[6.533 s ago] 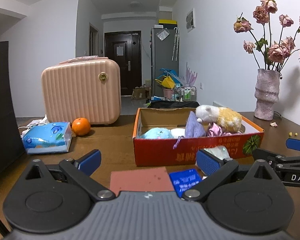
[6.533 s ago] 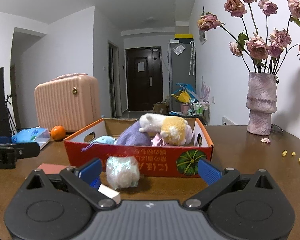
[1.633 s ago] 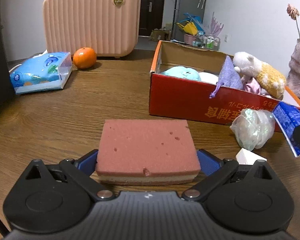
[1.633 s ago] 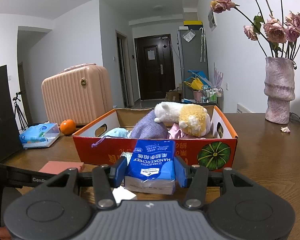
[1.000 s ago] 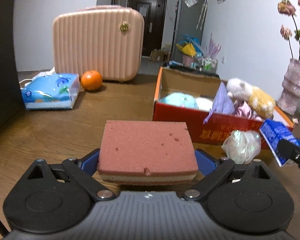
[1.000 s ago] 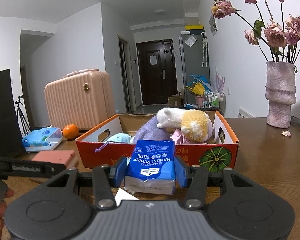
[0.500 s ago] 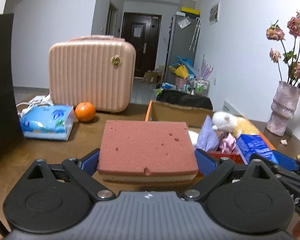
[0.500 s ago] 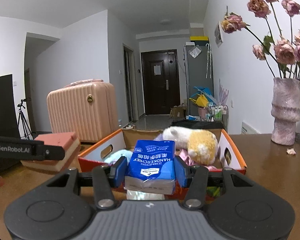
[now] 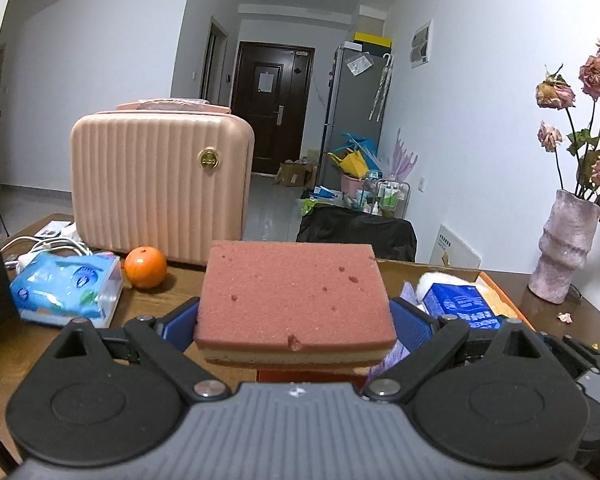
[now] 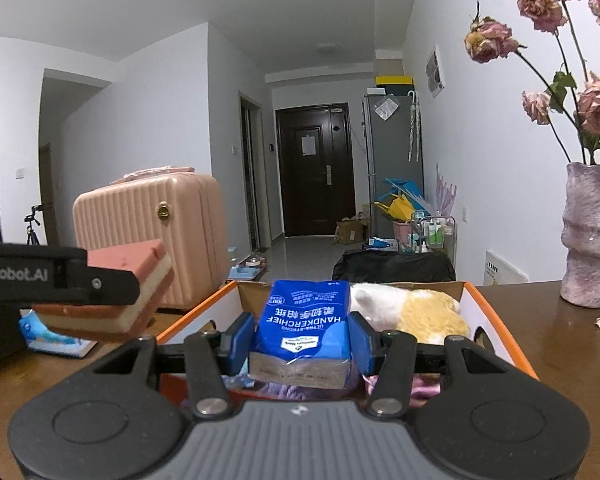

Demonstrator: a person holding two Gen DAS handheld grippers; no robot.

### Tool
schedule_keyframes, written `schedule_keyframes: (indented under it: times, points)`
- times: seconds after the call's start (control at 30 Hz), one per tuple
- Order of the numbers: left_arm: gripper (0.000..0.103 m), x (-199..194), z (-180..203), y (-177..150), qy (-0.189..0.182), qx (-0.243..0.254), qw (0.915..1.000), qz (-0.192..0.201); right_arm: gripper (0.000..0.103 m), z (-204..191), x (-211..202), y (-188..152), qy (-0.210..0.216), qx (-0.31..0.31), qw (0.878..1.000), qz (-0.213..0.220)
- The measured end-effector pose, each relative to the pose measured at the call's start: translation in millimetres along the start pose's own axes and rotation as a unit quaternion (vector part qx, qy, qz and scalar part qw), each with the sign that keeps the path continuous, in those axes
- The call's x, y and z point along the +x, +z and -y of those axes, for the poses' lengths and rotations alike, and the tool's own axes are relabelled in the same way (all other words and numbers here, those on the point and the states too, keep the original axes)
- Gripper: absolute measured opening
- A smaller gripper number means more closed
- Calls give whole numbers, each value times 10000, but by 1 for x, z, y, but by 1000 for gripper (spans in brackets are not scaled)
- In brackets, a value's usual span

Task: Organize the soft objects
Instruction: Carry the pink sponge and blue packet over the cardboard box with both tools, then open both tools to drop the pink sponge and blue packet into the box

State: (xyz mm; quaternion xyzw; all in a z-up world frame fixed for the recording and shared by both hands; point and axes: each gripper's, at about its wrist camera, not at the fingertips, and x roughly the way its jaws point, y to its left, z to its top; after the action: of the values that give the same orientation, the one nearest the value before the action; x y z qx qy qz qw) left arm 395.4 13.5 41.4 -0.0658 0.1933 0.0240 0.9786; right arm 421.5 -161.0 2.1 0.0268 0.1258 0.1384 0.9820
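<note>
Sponge first: a rectangular block of pink foam over a pale yellow layer (image 9: pixel 296 304) sits flat between the blue pads of the left claw (image 9: pixel 294 322), which is closed on its two short sides and carries it clear of the brown wooden surface (image 9: pixel 172 284). From the right wrist view the same sponge hangs just left of the near left corner of the orange-rimmed cardboard box (image 10: pixel 496 316), not yet over its opening. The right claw (image 10: pixel 300 340) is partly closed, its pads pressing both sides of a blue plastic pack of paper handkerchiefs (image 10: pixel 306 324), held upright above the near edge of the box. Inside the box lie a white and yellow plush toy (image 10: pixel 416 308) towards the far right, and purple and pink soft cloth (image 10: pixel 424 386) near the front wall. Towards the far left edge of the surface stand a ribbed pink hard-shell case (image 9: pixel 160 184), a round orange (image 9: pixel 145 267) touching its front, and a blue tissue pack (image 9: pixel 66 290) beside the orange. A rough mauve vase of dried pink roses (image 9: pixel 566 256) stands near the far right edge.
</note>
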Motion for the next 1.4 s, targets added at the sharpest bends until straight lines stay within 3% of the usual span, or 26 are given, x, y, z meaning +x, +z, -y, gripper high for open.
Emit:
schedule_keyframes:
  times: [0.67, 1.23, 1.4]
  points:
    - [98, 69, 26, 10, 34, 11, 10000, -66, 50, 37, 72, 6, -126, 96, 9993, -324]
    - [98, 130, 44, 20, -76, 121, 9994, -306, 50, 47, 101, 18, -320, -165, 9988, -320]
    - [103, 135, 45, 22, -180, 188, 9991, -329, 54, 47, 101, 17, -330, -157, 9987, -354]
